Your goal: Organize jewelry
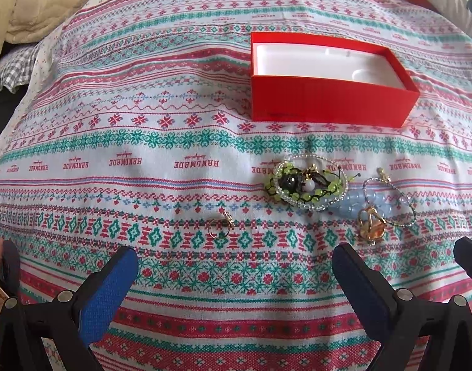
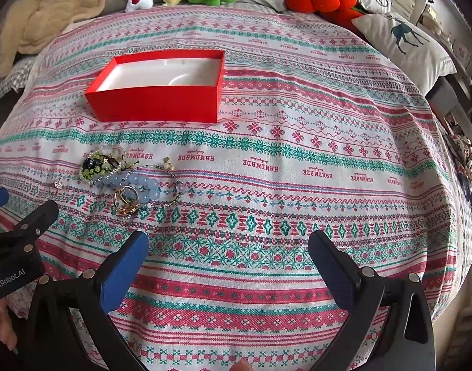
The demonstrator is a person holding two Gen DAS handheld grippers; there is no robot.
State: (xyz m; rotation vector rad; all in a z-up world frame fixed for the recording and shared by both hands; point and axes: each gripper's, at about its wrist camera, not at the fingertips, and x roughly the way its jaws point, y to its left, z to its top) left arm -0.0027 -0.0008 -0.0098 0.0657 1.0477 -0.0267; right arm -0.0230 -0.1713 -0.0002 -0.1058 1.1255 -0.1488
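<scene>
With both tongs gaping and holding nothing, the left gripper [image 1: 234, 273] should probably drop squarely over the lone gold ring [image 1: 220, 227] just ahead, while the right gripper [image 2: 228, 258] takes the bracelet heap [image 2: 121, 179] lying near the empty red box [image 2: 157, 105].

Left tongs [image 1: 234, 275] and right tongs [image 2: 228, 258], both spread wide.
</scene>
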